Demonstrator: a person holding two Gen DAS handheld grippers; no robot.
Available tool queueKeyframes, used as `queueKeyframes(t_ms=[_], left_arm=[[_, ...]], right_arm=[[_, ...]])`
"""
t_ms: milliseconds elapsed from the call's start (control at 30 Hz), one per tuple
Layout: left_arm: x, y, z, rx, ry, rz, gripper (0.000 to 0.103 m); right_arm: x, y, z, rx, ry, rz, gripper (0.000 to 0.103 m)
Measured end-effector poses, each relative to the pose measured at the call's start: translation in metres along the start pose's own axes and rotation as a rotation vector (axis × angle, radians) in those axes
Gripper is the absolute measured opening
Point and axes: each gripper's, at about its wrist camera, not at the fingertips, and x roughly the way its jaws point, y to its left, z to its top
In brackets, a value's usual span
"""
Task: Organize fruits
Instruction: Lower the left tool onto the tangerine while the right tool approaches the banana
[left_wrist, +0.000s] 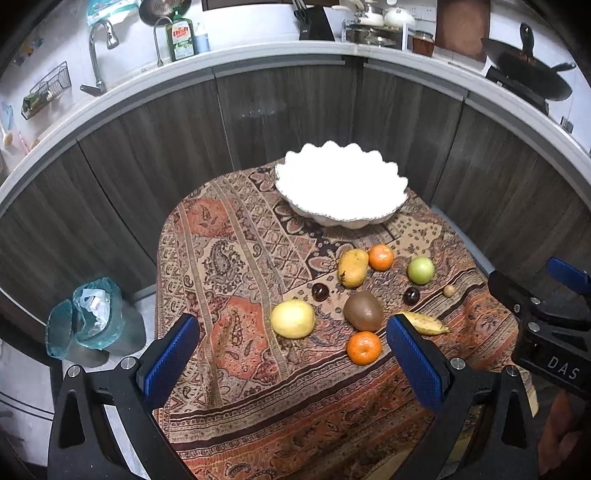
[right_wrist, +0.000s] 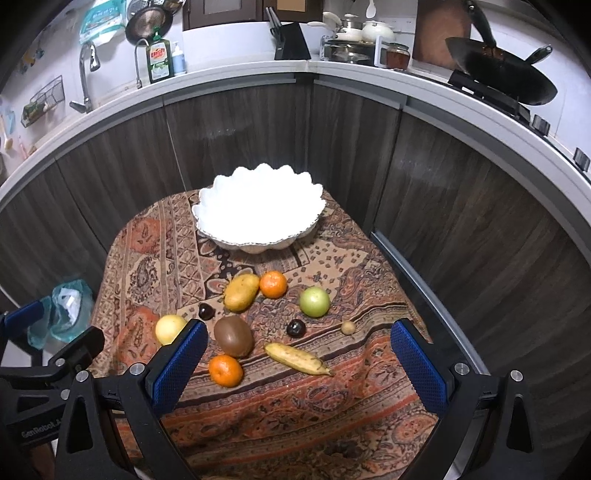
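Note:
A white scalloped bowl (left_wrist: 341, 184) (right_wrist: 260, 210) stands empty at the far end of a small table with a patterned cloth (left_wrist: 229, 258) (right_wrist: 332, 398). In front of it lie several fruits: a mango (left_wrist: 352, 267) (right_wrist: 242, 291), two oranges (left_wrist: 381, 257) (left_wrist: 364, 348) (right_wrist: 273, 284) (right_wrist: 225, 370), a green apple (left_wrist: 420, 270) (right_wrist: 314, 301), a kiwi (left_wrist: 364, 311) (right_wrist: 233, 335), a banana (left_wrist: 424, 323) (right_wrist: 297, 359), a yellow lemon (left_wrist: 292, 318) (right_wrist: 169, 328), two dark plums (left_wrist: 320, 292) (right_wrist: 296, 328). My left gripper (left_wrist: 291, 358) hovers open above the near fruits. My right gripper (right_wrist: 297, 363) hovers open too.
A small tan fruit (left_wrist: 448, 290) (right_wrist: 348, 327) lies at the right. Dark wood cabinets (left_wrist: 147, 155) curve behind the table under a counter with a tap, bottles, pots and a wok (right_wrist: 506, 79). A lined bin (left_wrist: 98, 314) stands on the floor left of the table.

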Motion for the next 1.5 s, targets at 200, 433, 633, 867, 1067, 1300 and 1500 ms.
queueKeyframes(t_ms=[200, 433, 633, 867, 1067, 1300, 1500], left_arm=[[0.029, -0.001, -0.006, 0.003, 0.03, 0.004, 0.103], [0.057, -0.017, -0.02, 0.009, 0.072, -0.035, 0.103], [0.08, -0.038, -0.03, 0.039, 0.101, -0.089, 0.1], [0.113, -0.059, -0.043, 0.081, 0.161, -0.133, 0.088], [0.136, -0.073, -0.051, 0.122, 0.183, -0.131, 0.085], [0.161, -0.09, -0.059, 0.178, 0.223, -0.133, 0.074], [0.179, -0.095, -0.064, 0.192, 0.249, -0.136, 0.056]], right_arm=[[0.026, 0.003, -0.007, -0.024, 0.041, -0.001, 0.1], [0.052, -0.001, -0.02, -0.082, 0.092, 0.007, 0.1], [0.075, -0.02, -0.031, -0.07, 0.116, -0.003, 0.1], [0.093, -0.034, -0.045, -0.046, 0.116, -0.02, 0.1], [0.109, -0.042, -0.055, -0.027, 0.133, -0.028, 0.099], [0.12, -0.05, -0.063, -0.01, 0.142, -0.037, 0.099], [0.132, -0.051, -0.069, -0.011, 0.163, -0.043, 0.099]])
